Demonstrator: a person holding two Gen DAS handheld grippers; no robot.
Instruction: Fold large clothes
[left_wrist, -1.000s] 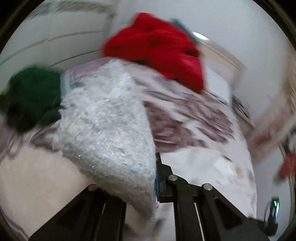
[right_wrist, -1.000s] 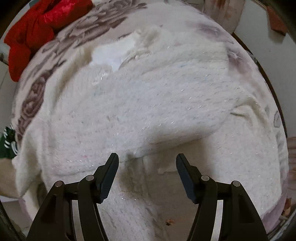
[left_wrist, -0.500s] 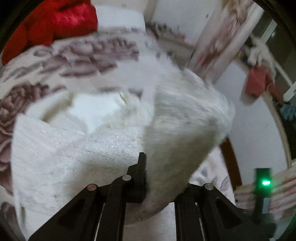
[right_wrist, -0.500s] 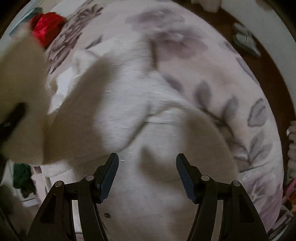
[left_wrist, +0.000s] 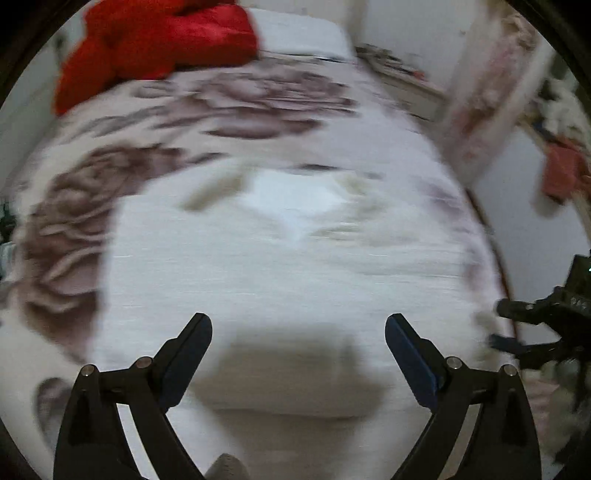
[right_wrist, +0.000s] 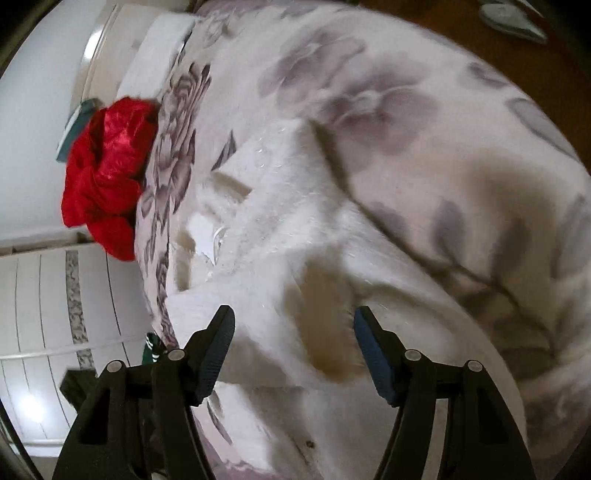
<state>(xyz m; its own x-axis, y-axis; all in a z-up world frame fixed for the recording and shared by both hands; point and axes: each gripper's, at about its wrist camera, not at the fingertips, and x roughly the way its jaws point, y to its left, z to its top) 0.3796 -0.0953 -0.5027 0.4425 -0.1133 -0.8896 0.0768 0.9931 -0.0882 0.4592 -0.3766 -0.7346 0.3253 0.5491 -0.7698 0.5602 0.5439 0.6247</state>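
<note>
A white fuzzy sweater (left_wrist: 277, 266) lies flat on the bed, neckline at the far side, blurred in the left wrist view. In the right wrist view the sweater (right_wrist: 280, 206) shows a sleeve folded across its body. My left gripper (left_wrist: 298, 321) hovers over the sweater's near part; its jaws are opening wide with nothing between them. My right gripper (right_wrist: 293, 312) hangs above the sweater's edge, its jaws opening a little and holding nothing. The right gripper (left_wrist: 496, 323) also shows at the right edge of the left wrist view.
A floral blanket (left_wrist: 258, 96) covers the bed. A red garment (right_wrist: 107, 177) is heaped at the head end, by a white pillow (right_wrist: 159, 48). A green garment (right_wrist: 151, 347) peeks out at the bed's side. Brown floor (right_wrist: 480, 22) runs past the far edge.
The left gripper carried the sweater's sleeve across the body, let it go and now stands wide open. The right gripper swung over the sweater toward its edge.
</note>
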